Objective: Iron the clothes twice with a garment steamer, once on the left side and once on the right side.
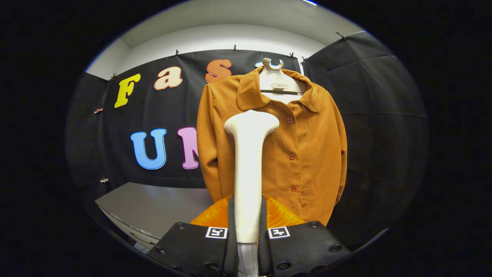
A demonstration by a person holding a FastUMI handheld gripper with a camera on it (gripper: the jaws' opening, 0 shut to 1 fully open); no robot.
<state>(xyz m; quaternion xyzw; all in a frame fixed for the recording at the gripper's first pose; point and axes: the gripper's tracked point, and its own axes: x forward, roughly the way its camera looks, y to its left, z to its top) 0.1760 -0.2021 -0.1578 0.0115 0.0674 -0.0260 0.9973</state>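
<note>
An orange-brown buttoned jacket (300,146) hangs on a white hanger (276,82) in front of the black cloth wall. My gripper (248,219) is shut on the handle of a white garment steamer (248,161), both fingers pressing its sides. The steamer stands upright between the fingers. Its wide head (251,123) is at chest height over the jacket's left half, just left of the button line. Whether the head touches the fabric I cannot tell. The steamer hides part of the jacket's left front.
A grey table top (153,207) lies below and left of the jacket. Something orange and translucent (280,215) sits just behind the fingers, at the steamer's base. Black cloth walls close the booth behind and to the right.
</note>
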